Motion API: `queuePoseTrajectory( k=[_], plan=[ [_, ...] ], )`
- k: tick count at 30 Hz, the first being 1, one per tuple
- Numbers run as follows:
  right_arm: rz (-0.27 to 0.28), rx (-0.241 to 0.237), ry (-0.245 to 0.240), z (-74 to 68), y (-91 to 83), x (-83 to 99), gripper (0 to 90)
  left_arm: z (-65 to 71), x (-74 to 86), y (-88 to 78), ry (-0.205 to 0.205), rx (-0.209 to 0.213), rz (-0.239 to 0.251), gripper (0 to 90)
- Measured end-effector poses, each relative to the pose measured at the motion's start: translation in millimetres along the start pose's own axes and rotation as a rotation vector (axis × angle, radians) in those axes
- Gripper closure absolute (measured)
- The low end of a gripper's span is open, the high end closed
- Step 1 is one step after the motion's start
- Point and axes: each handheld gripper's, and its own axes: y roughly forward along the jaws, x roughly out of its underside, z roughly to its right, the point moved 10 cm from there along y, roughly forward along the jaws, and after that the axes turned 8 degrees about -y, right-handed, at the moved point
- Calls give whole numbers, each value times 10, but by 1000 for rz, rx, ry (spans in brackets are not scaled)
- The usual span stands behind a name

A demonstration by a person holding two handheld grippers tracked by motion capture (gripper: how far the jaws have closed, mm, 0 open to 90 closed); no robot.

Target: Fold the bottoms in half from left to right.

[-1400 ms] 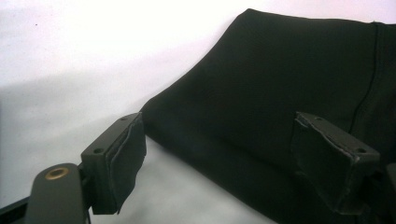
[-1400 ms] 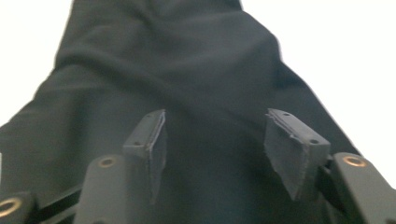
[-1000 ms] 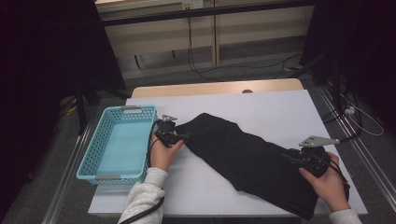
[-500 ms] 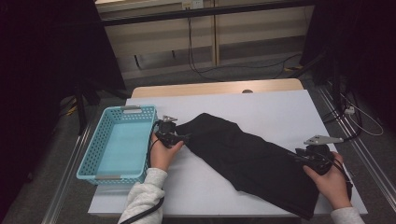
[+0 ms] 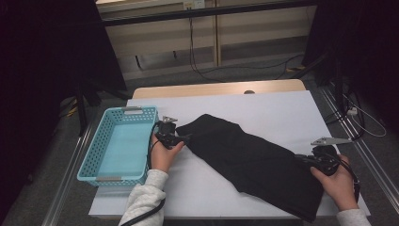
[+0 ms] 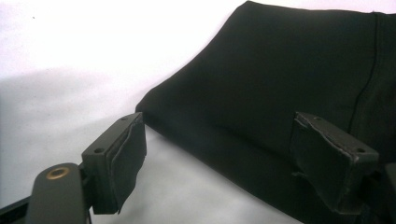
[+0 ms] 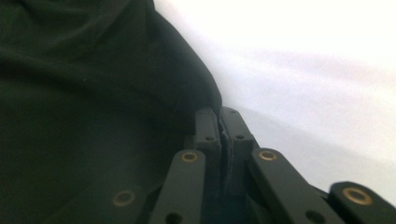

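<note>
A black cloth (image 5: 254, 160) lies slantwise on the white table (image 5: 282, 108), from the middle left to the front right. My left gripper (image 5: 186, 138) rests at the cloth's left end, open, its jaws (image 6: 219, 119) straddling a corner of the cloth (image 6: 280, 70) without pressing it. My right gripper (image 5: 301, 159) is at the cloth's right edge. Its jaws have just closed and now stand together (image 7: 219, 112) where the edge of the cloth (image 7: 93, 93) bunches up against the tips.
A light blue plastic basket (image 5: 89, 165) stands at the table's left edge, just left of my left hand. Bare white tabletop lies behind and in front of the cloth. Cables run over the floor beyond the table.
My right hand has edged slightly to the right at the cloth's edge. The left hand and the cloth's left end have kept still.
</note>
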Motion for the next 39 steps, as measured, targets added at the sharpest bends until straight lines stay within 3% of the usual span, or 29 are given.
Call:
queuePoseTrajectory(
  k=[8,12,15,17,21,24,27,35,39],
  plan=[
    [-20,-9,6,30,-80,65,885,-64,-4,9,-13,-23,8,185],
    [-10,0,-13,26,-76,62,859,-122,2,25,-41,-48,5,176],
    [15,7,-17,14,-61,47,739,-138,0,57,-39,-60,3,170],
    [26,18,-30,8,-51,30,609,-124,4,80,-29,-59,-2,172],
    [66,21,-8,-27,-54,-50,502,-124,6,135,-9,-75,13,176],
    [87,-3,1,-99,-43,-95,430,-109,8,131,-29,-72,4,180],
    [108,-23,-14,-181,-27,-131,403,-85,22,108,-20,-81,-11,289],
    [132,-56,-30,-357,32,-214,331,-38,36,68,-77,-33,-43,524],
    [141,-63,-30,-373,26,-237,330,-13,31,76,-98,-19,-42,561]
  ],
)
